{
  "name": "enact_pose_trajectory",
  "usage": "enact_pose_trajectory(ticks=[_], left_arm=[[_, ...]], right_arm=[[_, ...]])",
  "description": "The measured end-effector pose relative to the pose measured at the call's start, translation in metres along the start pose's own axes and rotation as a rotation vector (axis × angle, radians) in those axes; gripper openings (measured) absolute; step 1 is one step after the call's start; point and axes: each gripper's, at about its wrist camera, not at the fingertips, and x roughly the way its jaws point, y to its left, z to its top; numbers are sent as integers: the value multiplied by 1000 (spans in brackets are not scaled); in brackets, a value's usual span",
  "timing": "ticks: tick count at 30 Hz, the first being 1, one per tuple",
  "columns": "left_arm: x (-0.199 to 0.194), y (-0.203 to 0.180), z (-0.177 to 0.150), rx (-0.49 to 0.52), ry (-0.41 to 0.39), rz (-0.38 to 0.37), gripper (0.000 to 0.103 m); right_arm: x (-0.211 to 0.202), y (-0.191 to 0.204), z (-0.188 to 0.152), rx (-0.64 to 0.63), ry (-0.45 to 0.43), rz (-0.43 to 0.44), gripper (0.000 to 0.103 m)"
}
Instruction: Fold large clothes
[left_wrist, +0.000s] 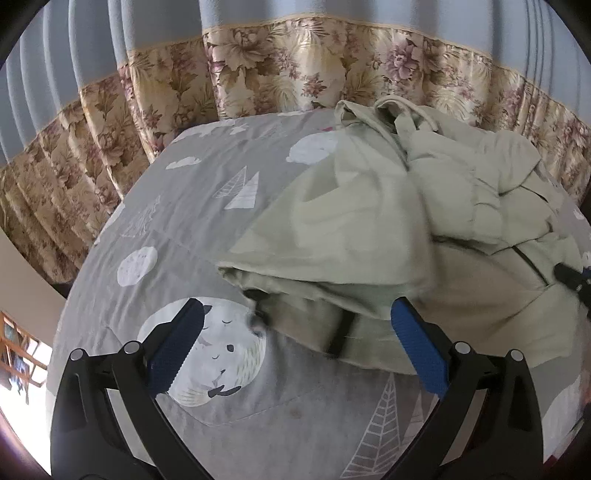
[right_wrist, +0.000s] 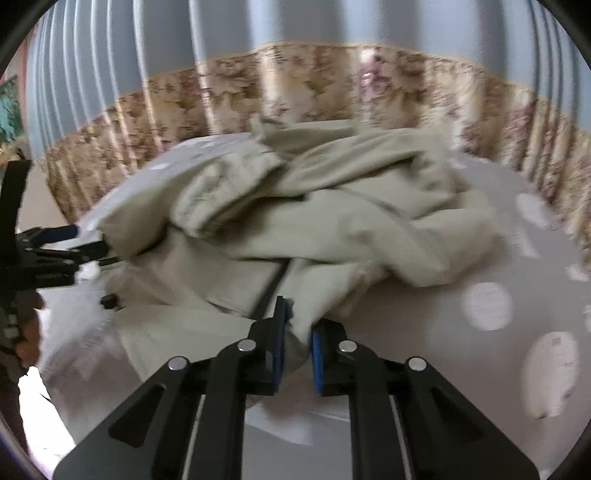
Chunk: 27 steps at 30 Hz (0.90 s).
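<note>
Lying crumpled on a grey quilted bedspread printed with white moons and trees, a large pale-green zip-front jacket is shown mid-task, heaped toward the bed's far right. At left, the left gripper is held with its jaws spread wide and nothing between them, apparently lined up on the garment's near hem. At right, a fold of the same fabric is pinched by the clenched right gripper, probably for pulling it flat. Bare bedspread is left open on the left; a floral beige curtain closes off the far edge.
</note>
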Motion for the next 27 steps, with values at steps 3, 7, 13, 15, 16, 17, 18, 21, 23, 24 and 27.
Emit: enact_pose_trajectory(ticks=[3,7,13,15,16,17,18,21,23,24,27], left_arm=[[5,1,0,-11,16,-19,100],[25,4,-1,-4,58,-37,100],[44,10,7,73,90,-147,100],[49,15,12,112,105,-172,100],[51,16,14,128,110,-188,100],[53,19,15,142,113,-203,100],[56,23,17,157,117,-226,100],[60,33,19,180,131,-299,100],[61,36,20,186,131,-340,100],[64,35,21,186,134,-351,100],[70,22,23,195,128,-303,100]], right_arm=[[-4,-32,-1,33,-1,-49,9],[4,-37,-3,48,33,23,9],[7,-46,-17,275,56,261,40],[7,-36,-20,302,63,279,51],[6,-29,-23,288,68,257,52],[7,-20,-23,259,76,219,52],[6,-16,-26,249,78,189,52],[5,-10,-31,244,91,114,52],[7,-10,-38,246,119,104,52],[8,-10,-42,248,125,108,53],[18,3,-41,216,128,96,53]])
